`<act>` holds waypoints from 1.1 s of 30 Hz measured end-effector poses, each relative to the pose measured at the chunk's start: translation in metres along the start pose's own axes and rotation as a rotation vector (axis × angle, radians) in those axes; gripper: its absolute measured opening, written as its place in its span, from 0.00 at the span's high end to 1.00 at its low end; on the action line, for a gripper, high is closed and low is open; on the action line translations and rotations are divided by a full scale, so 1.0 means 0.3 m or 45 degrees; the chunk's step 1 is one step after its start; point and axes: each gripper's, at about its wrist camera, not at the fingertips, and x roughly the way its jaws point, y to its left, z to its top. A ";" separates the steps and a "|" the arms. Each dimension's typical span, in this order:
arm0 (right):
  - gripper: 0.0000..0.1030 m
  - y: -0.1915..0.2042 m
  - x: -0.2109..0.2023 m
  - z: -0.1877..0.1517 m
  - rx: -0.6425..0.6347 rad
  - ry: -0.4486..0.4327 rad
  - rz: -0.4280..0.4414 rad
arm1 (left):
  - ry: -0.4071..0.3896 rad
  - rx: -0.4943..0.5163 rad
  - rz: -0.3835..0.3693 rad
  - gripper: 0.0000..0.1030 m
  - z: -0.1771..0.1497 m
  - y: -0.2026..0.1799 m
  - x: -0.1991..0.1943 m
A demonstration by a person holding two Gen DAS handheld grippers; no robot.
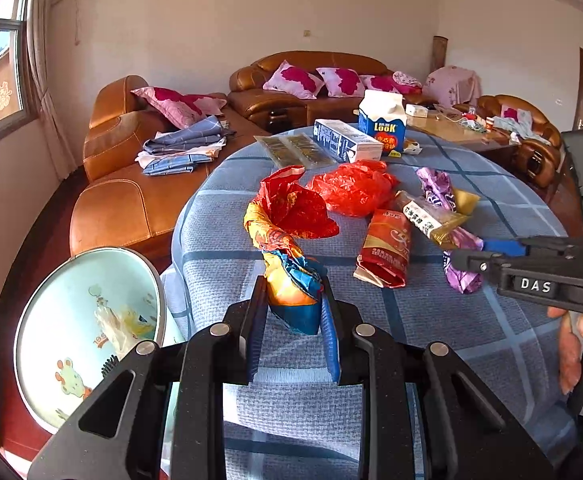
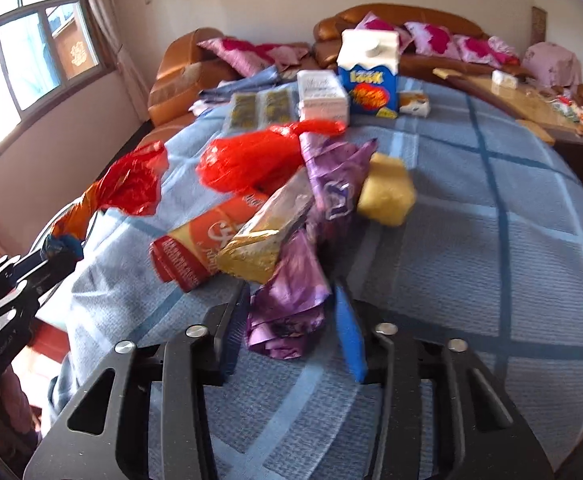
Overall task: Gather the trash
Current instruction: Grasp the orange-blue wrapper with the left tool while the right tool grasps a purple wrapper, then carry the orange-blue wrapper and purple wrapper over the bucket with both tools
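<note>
My left gripper (image 1: 293,296) is shut on the blue end of a long twisted red, orange and blue wrapper (image 1: 291,216) and holds it just above the blue checked tablecloth (image 1: 451,340). In the right wrist view the same left gripper (image 2: 57,256) shows at the left edge with that wrapper (image 2: 131,184) trailing from it. My right gripper (image 2: 291,292) is shut on the lower end of a crumpled purple wrapper (image 2: 291,308). It lies by a gold packet (image 2: 263,236) and a red packet (image 2: 207,240). The right gripper (image 1: 467,258) reaches in from the right.
A red plastic bag (image 1: 351,192), a milk carton (image 1: 383,120), a white box (image 1: 345,140) and clear sachets (image 1: 291,150) lie further back. A pale round bin (image 1: 91,320) with cartoon prints stands below the table's left edge. Brown sofas (image 1: 139,200) surround the table. A hand (image 1: 579,344) grips the right tool.
</note>
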 end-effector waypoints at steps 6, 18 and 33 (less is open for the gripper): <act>0.88 0.035 -0.103 -0.020 -0.060 -0.110 -0.014 | -0.043 -0.013 0.022 0.76 0.012 0.016 -0.035; 0.88 0.133 -0.225 0.079 -0.238 -0.352 0.016 | -0.127 -0.069 0.141 0.76 0.048 0.097 -0.109; 0.88 0.312 -0.032 0.263 -0.390 -0.431 0.228 | -0.118 -0.171 0.408 0.76 0.058 0.312 -0.121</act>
